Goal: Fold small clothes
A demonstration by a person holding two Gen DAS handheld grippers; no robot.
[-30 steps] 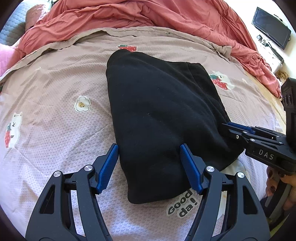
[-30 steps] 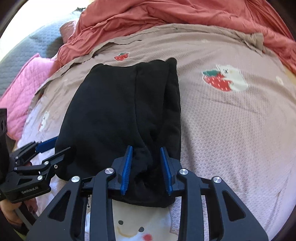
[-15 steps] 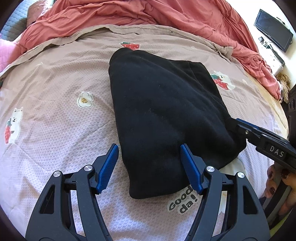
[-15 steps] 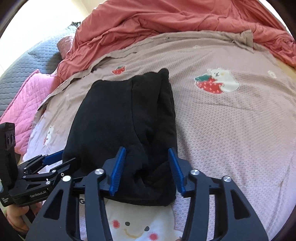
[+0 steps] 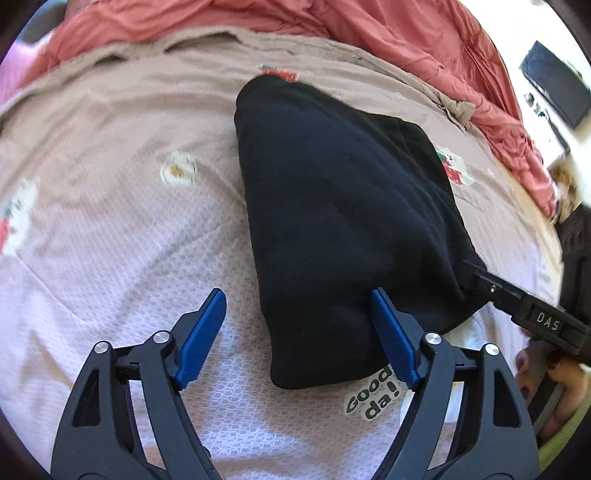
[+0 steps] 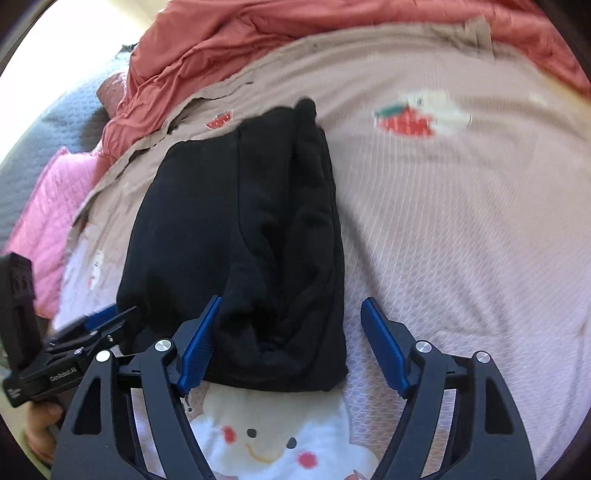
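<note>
A bed (image 5: 110, 229) carries everything here, its pinkish-beige cover printed with strawberries, flowers and a smiling face, and a rumpled coral duvet (image 5: 332, 26) is heaped along its far edge, with a pink quilted pillow (image 6: 44, 206) at the far left corner in the right wrist view. Toward the near edge, roughly midway across, lies the black garment (image 5: 343, 221), already doubled into a thick, tapering bundle whose narrow end points at the person; in the right wrist view its right side shows stacked layers and a soft rolled lip. It looks like fleece or heavy knit: light, limp, not slippery, nothing fragile, but bulky enough that the layers may slide apart or spring open if lifted by a single ply. The sensible hold, to my judgement, is at the two near corners, pinching through all layers at once, then carrying the near end over toward the far end. The left gripper (image 5: 295, 336) is spread wide, its right pad against the bundle's near edge and its left pad over bare cover, gripping nothing. The right gripper (image 6: 291, 347) is likewise wide apart, straddling the near right corner with cloth lying between the pads, not pinched
</note>
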